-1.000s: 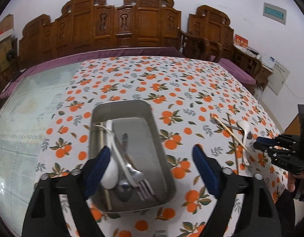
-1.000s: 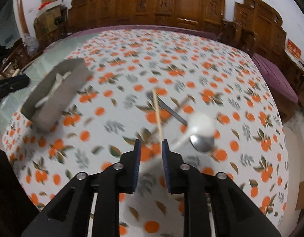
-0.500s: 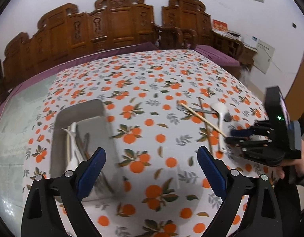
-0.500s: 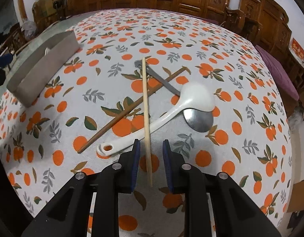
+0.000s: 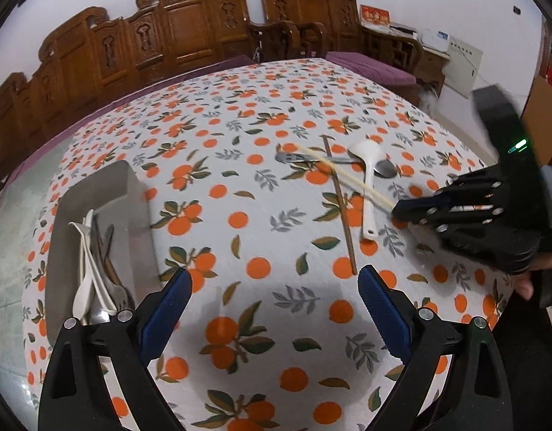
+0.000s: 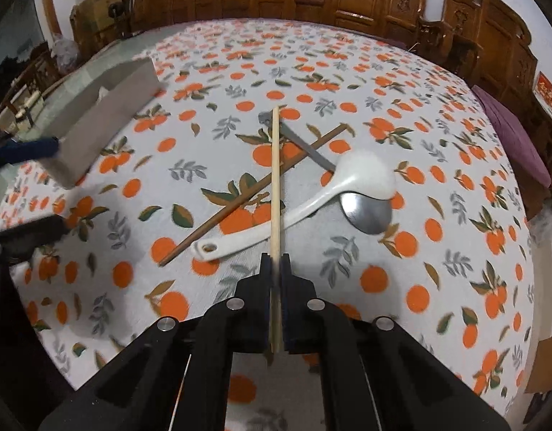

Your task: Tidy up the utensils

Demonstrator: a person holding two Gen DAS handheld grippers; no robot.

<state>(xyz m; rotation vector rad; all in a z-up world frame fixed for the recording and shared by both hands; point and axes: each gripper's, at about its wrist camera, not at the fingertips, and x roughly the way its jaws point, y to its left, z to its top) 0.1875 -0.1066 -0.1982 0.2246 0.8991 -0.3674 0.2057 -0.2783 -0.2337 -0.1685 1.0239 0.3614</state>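
My right gripper point(image 6: 275, 264) is shut on the near end of a light wooden chopstick point(image 6: 275, 179), which runs away from me over a white ladle point(image 6: 362, 179), a dark brown chopstick point(image 6: 254, 190) and a metal spoon point(image 6: 365, 212). In the left wrist view the right gripper point(image 5: 398, 210) holds that chopstick point(image 5: 344, 176) at the right, beside the ladle point(image 5: 367, 179). My left gripper point(image 5: 274, 300) is open and empty above bare cloth. A metal tray point(image 5: 132, 215) at the left holds several utensils point(image 5: 93, 262).
The table wears a white cloth with orange prints point(image 5: 240, 179). Carved wooden chairs point(image 5: 190, 18) line the far side. The tray also shows in the right wrist view point(image 6: 107, 115) at the far left. A hand point(image 5: 527, 283) holds the right gripper.
My right gripper has moved forward and closed on the light chopstick. My left gripper has swung right, away from the tray, and stays open.
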